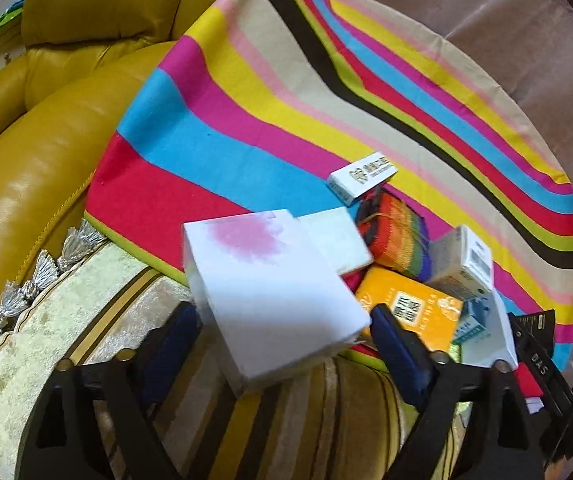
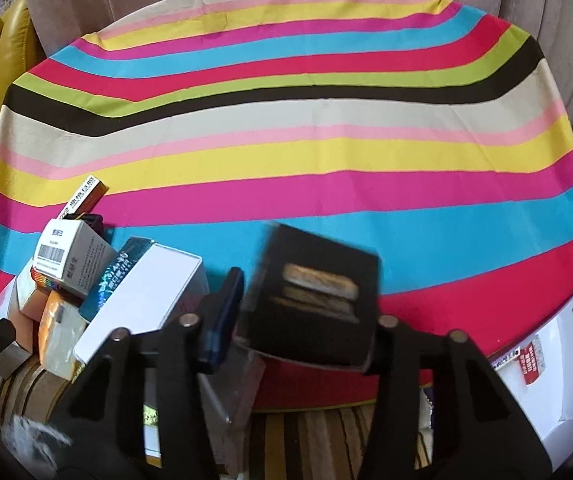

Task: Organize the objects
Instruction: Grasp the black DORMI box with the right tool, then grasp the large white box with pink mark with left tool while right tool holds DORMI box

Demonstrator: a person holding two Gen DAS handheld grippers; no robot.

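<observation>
Boxes are the whole job here, a jumble of small cartons piled at the near edge of the striped cloth. Right now two are in play. From where I'm standing, the white box with the pink splotch sits between the left gripper jaws, which stand wide; its right side is up against the right pad, but I can't tell if the left pad is actually pressing, so I wouldn't call it a firm hold yet. The right gripper has closed in on the black box, pads on its two sides, box tilted a bit.

Handling-wise these look like light cardboard, stiff enough on the flat faces but easy to crush at the corners (glossy ones probably slide too). I'd pinch across the narrow width, mid-body, not near a flap.

Around them: an orange packet, a barcode carton, a rainbow-striped pouch and a small white carton further out. Beyond the cloth there's a yellow leather sofa.
</observation>
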